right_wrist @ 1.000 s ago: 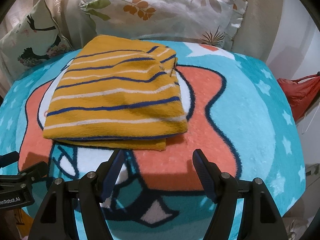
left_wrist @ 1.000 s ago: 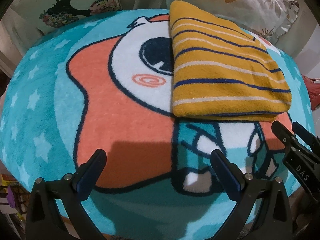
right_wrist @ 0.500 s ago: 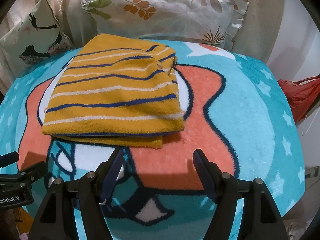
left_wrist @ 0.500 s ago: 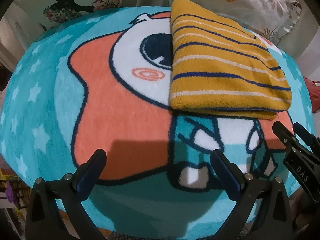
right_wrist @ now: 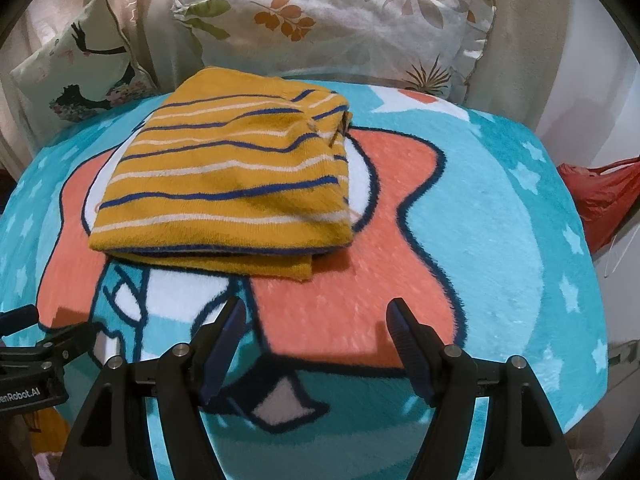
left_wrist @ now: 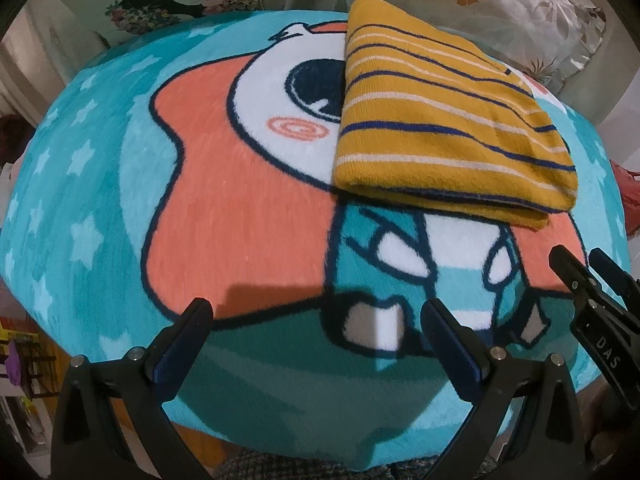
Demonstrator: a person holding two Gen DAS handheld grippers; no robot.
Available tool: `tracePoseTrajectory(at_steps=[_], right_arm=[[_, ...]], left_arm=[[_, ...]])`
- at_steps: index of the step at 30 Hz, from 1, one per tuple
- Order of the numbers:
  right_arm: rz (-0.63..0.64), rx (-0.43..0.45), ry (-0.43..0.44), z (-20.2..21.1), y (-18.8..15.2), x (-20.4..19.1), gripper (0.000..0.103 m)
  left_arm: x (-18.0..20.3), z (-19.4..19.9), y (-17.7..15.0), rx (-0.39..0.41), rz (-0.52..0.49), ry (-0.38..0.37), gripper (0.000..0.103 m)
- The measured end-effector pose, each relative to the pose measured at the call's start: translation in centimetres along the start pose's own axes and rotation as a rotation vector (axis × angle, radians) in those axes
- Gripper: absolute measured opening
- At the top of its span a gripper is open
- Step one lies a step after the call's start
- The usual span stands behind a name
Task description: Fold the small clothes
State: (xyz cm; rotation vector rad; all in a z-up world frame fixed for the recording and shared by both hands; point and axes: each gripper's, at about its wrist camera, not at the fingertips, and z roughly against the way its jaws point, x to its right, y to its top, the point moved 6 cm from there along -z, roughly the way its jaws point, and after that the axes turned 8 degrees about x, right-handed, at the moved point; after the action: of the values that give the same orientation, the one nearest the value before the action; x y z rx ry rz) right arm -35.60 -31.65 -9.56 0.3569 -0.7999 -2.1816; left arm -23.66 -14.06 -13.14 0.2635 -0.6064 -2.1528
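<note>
A folded mustard-yellow garment with blue and white stripes (left_wrist: pixel 448 132) lies on the teal cartoon blanket (left_wrist: pixel 100 200); it also shows in the right wrist view (right_wrist: pixel 228 184). My left gripper (left_wrist: pixel 316 328) is open and empty, well in front of the garment and to its left. My right gripper (right_wrist: pixel 316 328) is open and empty, just in front of the garment's near right corner. The right gripper's fingers (left_wrist: pixel 592 280) show at the right edge of the left wrist view. The left gripper's fingers (right_wrist: pixel 48 332) show at the left edge of the right wrist view.
A floral pillow (right_wrist: pixel 340 28) and a smaller printed cushion (right_wrist: pixel 80 64) stand behind the blanket. A red bag (right_wrist: pixel 600 200) hangs off the right side. The blanket's front edge drops away just under both grippers.
Both grippers have drawn back a little from the garment and the views have shifted slightly. The garment lies unmoved and both grippers stay open.
</note>
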Motion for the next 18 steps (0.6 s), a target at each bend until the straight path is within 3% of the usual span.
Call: tracePoseTrajectory(at_steps=[18], right_arm=[[0.013, 0.058, 0.025, 1.8, 0.0, 1.2, 0.079]], left_arm=[[0.9, 2.2, 0.3, 0.045, -0.003, 0.04, 0.103]])
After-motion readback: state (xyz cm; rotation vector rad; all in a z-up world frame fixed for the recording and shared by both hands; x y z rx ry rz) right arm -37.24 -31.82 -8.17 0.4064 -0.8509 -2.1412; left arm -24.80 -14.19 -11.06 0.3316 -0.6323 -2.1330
